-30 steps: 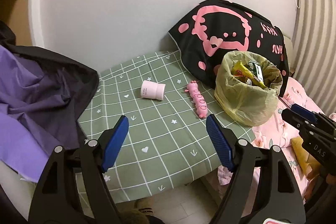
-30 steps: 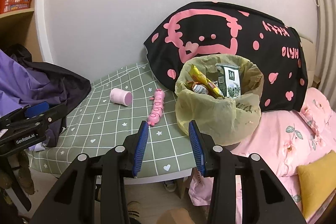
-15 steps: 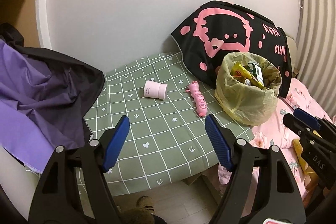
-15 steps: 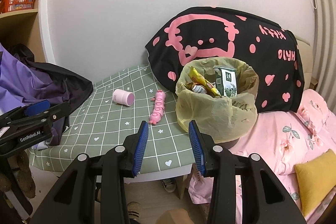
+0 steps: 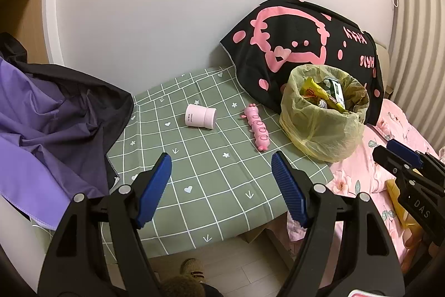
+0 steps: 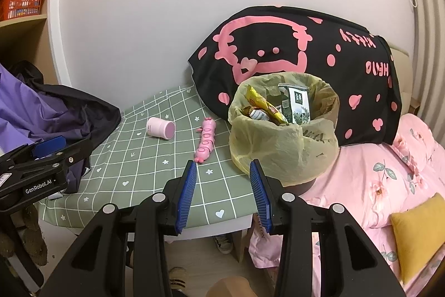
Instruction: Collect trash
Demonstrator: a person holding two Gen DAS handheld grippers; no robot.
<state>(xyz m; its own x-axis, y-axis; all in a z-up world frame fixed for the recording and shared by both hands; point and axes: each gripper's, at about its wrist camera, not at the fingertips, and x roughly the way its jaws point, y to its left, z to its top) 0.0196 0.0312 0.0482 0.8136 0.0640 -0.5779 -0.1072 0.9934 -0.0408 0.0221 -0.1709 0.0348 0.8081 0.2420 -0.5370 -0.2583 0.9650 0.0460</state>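
Through my left wrist camera, my left gripper (image 5: 221, 166) hangs over the near edge of the green checked cloth (image 5: 194, 174), its two blue pads spread wide with nothing between them. On the cloth I count two loose pink things: one pink cup (image 5: 200, 116) lying on its side, and one pink caterpillar-shaped toy (image 5: 258, 128) lying just right of it, apart from it. One trash bag (image 5: 322, 130), yellow and open-mouthed, stands at the cloth's right edge, near the toy, with several wrappers inside; how many I cannot tell. One black pillow with pink print (image 5: 300, 46) leans behind the bag. One purple and black jacket (image 5: 50, 124) is heaped at left. My right gripper (image 5: 400, 157) shows at the far right edge.

Through my right wrist camera, my right gripper (image 6: 222, 180) hovers in front of the bag (image 6: 281, 149), jaws parted and empty. The same two pink things lie to its left: cup (image 6: 160, 127), toy (image 6: 207, 139). One yellow cushion (image 6: 417, 235) rests on the pink floral bedding (image 6: 389, 171). My left gripper (image 6: 50, 146) sits at the left edge.
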